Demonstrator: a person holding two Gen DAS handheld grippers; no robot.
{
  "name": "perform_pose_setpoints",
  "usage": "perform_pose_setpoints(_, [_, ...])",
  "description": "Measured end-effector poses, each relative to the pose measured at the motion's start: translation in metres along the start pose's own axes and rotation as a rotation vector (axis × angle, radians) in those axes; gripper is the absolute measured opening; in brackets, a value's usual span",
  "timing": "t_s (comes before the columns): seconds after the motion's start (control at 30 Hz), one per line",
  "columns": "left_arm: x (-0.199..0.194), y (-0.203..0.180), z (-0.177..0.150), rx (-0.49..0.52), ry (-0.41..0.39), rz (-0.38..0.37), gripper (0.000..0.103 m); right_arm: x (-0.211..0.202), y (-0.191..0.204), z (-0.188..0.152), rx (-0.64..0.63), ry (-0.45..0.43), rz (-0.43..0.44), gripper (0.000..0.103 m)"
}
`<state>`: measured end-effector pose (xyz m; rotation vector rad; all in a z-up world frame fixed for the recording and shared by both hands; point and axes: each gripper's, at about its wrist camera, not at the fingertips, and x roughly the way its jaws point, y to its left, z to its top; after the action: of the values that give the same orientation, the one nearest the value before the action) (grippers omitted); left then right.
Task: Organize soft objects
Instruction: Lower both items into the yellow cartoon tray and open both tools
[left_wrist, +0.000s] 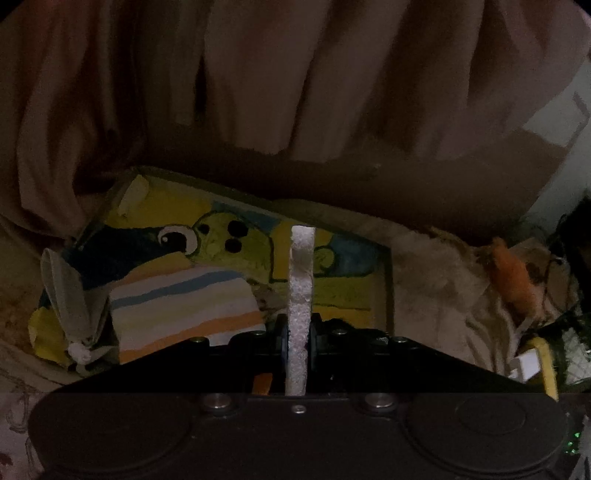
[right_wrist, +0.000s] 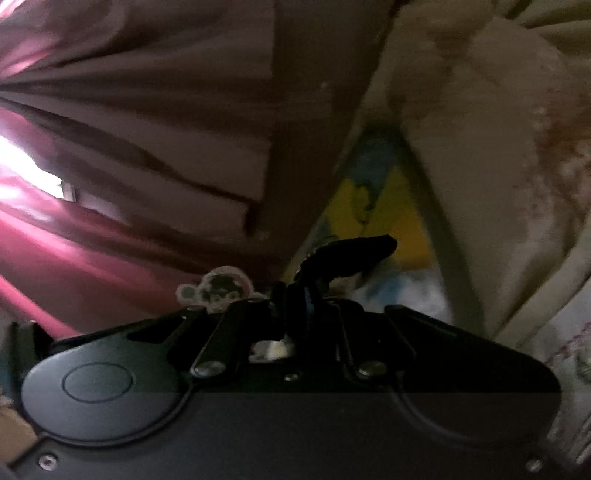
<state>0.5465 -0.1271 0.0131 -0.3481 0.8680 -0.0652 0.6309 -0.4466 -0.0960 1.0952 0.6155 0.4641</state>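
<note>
Dim, blurry shots. Left wrist view: shallow rectangular box (left_wrist: 388, 280) with thin dark walls, printed inside with a cartoon in yellow, blue and green, big eye and black dots. Inside the box: a folded striped cloth (left_wrist: 184, 310), bands of white, blue, pale yellow and orange, flat and soft-looking, lying at the left part; beside it, at the box's left edge, a grey fabric piece (left_wrist: 70, 295) knotted with a white tie, crumpled. Rest of the box floor bare print.

Left gripper (left_wrist: 299, 332) pinches a thin white strip (left_wrist: 301, 280), rough foamy or towel-like texture, standing upright between the pads and sticking out over the box; jaws pressed together on it.

Right of the box: cream fuzzy bedding (left_wrist: 436, 273), rumpled, with an orange furry thing (left_wrist: 506, 273) lying on it, shape unclear. Behind: pinkish curtain (left_wrist: 258, 74) in long folds.

Right wrist view, heavy motion blur: right gripper (right_wrist: 314, 295) nearly closed around a black soft item (right_wrist: 351, 251), limp curved shape poking forward past the tips, over the box corner (right_wrist: 388, 206); cannot tell whether the pads actually press it. A small round sticker-like tag (right_wrist: 218, 288) sits left of the jaws.
</note>
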Motion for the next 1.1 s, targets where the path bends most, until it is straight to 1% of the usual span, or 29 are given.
perform_pose_setpoints(0.07, [0.005, -0.003, -0.003, -0.002, 0.007, 0.020, 0.012, -0.003, -0.005, 0.001, 0.003, -0.005, -0.023, 0.026])
perform_pose_setpoints(0.1, [0.008, -0.003, -0.004, -0.005, 0.013, 0.027, 0.012, -0.001, -0.009, -0.007, 0.002, -0.006, -0.019, 0.034])
perform_pose_setpoints(0.17, [0.012, -0.003, -0.005, -0.006, 0.026, 0.040, 0.012, -0.005, -0.010, -0.009, 0.005, -0.004, -0.024, 0.043])
perform_pose_setpoints(0.23, [0.013, -0.004, -0.007, -0.005, 0.031, 0.050, 0.012, -0.009, -0.008, -0.013, -0.006, 0.007, -0.028, 0.048])
perform_pose_setpoints(0.27, [0.013, -0.004, -0.007, -0.006, 0.033, 0.056, 0.013, -0.008, -0.005, -0.014, -0.009, 0.013, -0.034, 0.052])
perform_pose_setpoints(0.33, [0.011, -0.004, -0.007, -0.011, 0.035, 0.061, 0.019, -0.013, 0.000, -0.013, -0.017, 0.023, -0.036, 0.055])
perform_pose_setpoints(0.37, [0.010, -0.004, -0.006, -0.011, 0.032, 0.063, 0.020, -0.014, 0.003, -0.012, -0.020, 0.024, -0.035, 0.058])
perform_pose_setpoints(0.4, [0.008, -0.005, -0.005, -0.011, 0.027, 0.069, 0.020, -0.015, 0.007, -0.011, -0.021, 0.022, -0.036, 0.066])
perform_pose_setpoints(0.43, [0.005, -0.006, -0.005, -0.007, 0.020, 0.075, 0.021, -0.013, 0.011, -0.010, -0.018, 0.020, -0.036, 0.069])
perform_pose_setpoints(0.53, [-0.002, -0.006, -0.006, -0.013, 0.018, 0.083, 0.025, -0.016, 0.017, -0.008, -0.013, 0.021, -0.024, 0.074])
perform_pose_setpoints(0.6, [-0.009, -0.006, -0.008, -0.023, 0.016, 0.086, 0.026, -0.023, 0.022, -0.008, -0.021, 0.021, -0.029, 0.083])
perform_pose_setpoints(0.63, [-0.015, -0.006, -0.010, -0.030, 0.011, 0.083, 0.026, -0.028, 0.026, -0.009, -0.025, 0.016, -0.030, 0.084])
perform_pose_setpoints(0.67, [-0.019, -0.006, -0.011, -0.035, 0.008, 0.081, 0.029, -0.032, 0.029, -0.009, -0.028, 0.016, -0.031, 0.087])
perform_pose_setpoints(0.7, [-0.024, -0.007, -0.013, -0.037, 0.003, 0.079, 0.034, -0.037, 0.033, -0.010, -0.033, 0.016, -0.033, 0.092])
perform_pose_setpoints(0.73, [-0.031, -0.008, -0.016, -0.033, -0.007, 0.071, 0.037, -0.043, 0.037, -0.011, -0.041, 0.010, -0.035, 0.093])
perform_pose_setpoints(0.8, [-0.046, -0.010, -0.022, -0.017, -0.041, 0.062, 0.056, -0.055, 0.045, -0.014, -0.054, 0.000, -0.029, 0.095])
perform_pose_setpoints(0.87, [-0.066, -0.012, -0.027, 0.002, -0.079, 0.050, 0.062, -0.069, 0.055, -0.017, -0.061, -0.017, -0.021, 0.098])
perform_pose_setpoints(0.9, [-0.074, -0.012, -0.029, 0.006, -0.091, 0.042, 0.063, -0.078, 0.061, -0.020, -0.067, -0.030, -0.016, 0.102])
perform_pose_setpoints(0.93, [-0.085, -0.011, -0.031, 0.006, -0.104, 0.029, 0.064, -0.088, 0.065, -0.022, -0.070, -0.043, -0.012, 0.102])
perform_pose_setpoints(1.03, [-0.118, -0.009, -0.036, -0.009, -0.151, 0.004, 0.073, -0.116, 0.082, -0.031, -0.076, -0.081, -0.002, 0.103])
perform_pose_setpoints(1.1, [-0.140, -0.007, -0.041, -0.017, -0.189, -0.016, 0.081, -0.132, 0.094, -0.039, -0.089, -0.091, 0.012, 0.103])
